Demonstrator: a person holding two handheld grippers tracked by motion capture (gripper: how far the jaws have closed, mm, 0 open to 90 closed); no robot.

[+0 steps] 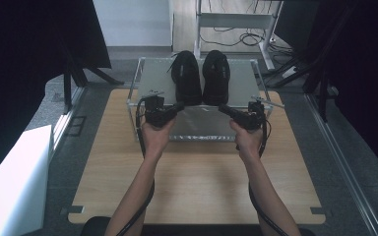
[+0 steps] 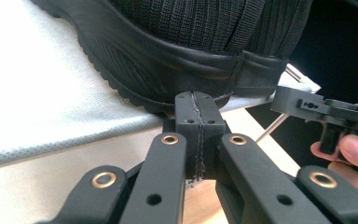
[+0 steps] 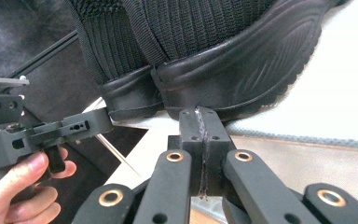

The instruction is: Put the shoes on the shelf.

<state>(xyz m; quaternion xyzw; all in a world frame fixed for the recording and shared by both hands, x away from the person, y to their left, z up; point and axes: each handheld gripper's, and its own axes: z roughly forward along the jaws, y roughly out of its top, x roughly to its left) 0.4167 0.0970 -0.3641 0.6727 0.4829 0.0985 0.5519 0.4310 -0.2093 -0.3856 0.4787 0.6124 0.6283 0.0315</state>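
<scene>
Shoes: a black pair stands side by side on the grey top of a small metal rack (image 1: 147, 73) on the table (image 1: 197, 182), toes pointing away from the person. The left shoe (image 1: 187, 78) and right shoe (image 1: 216, 76) touch each other along their inner sides. Just in front of the heels, the left gripper (image 1: 178, 105) and right gripper (image 1: 222, 108) point inward at the rack's near half, each with jaws pressed fully together and nothing between them. In the gripper views each tip sits right at its shoe's heel sole, touching or nearly so. Judging by this, neither shoe is grasped yet; the handling lies ahead.
</scene>
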